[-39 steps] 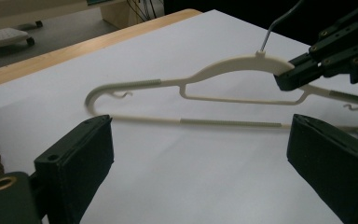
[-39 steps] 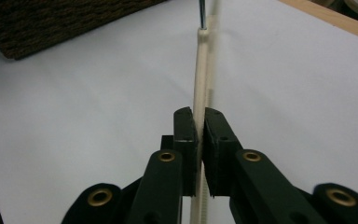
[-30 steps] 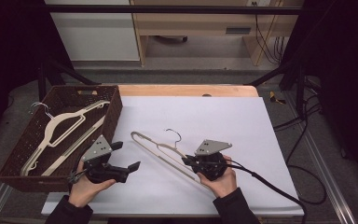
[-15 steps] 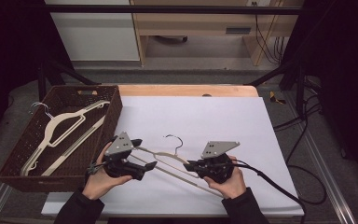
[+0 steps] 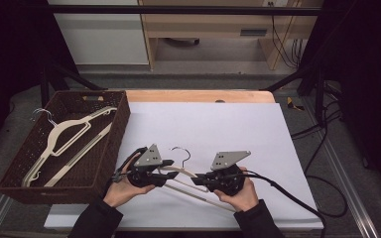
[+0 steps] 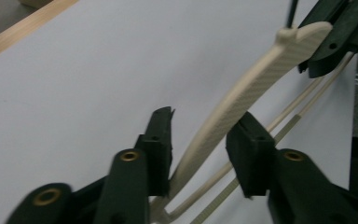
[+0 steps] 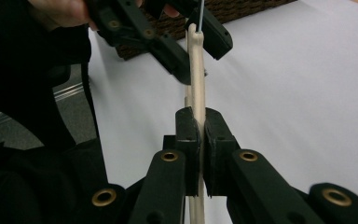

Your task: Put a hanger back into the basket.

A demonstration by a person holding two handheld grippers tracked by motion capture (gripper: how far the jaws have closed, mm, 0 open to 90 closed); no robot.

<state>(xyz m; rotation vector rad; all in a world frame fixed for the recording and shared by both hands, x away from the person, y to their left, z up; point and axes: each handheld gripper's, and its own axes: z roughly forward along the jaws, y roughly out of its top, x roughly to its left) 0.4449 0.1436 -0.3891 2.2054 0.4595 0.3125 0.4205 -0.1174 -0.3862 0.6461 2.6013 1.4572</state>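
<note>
The cream hanger (image 5: 188, 179) lies near the front of the worktop (image 5: 228, 129), on the white sheet, between the two hands. The right gripper (image 5: 202, 179) has its jaws closed tight on one arm of the hanger. The left gripper (image 5: 167, 166) was off to the side, near the basket (image 5: 74, 178), a moment ago. Now it has come across to the hanger's other arm. Its jaws have just been closing, and the hanger arm (image 6: 242, 93) sits between them. One pad looks close against it, but there is a gap at the other, so it is not gripped yet. I think both grippers will soon hold the hanger and can lift it together, maybe toward the basket, where two more hangers (image 5: 62, 139) already lie.
</note>
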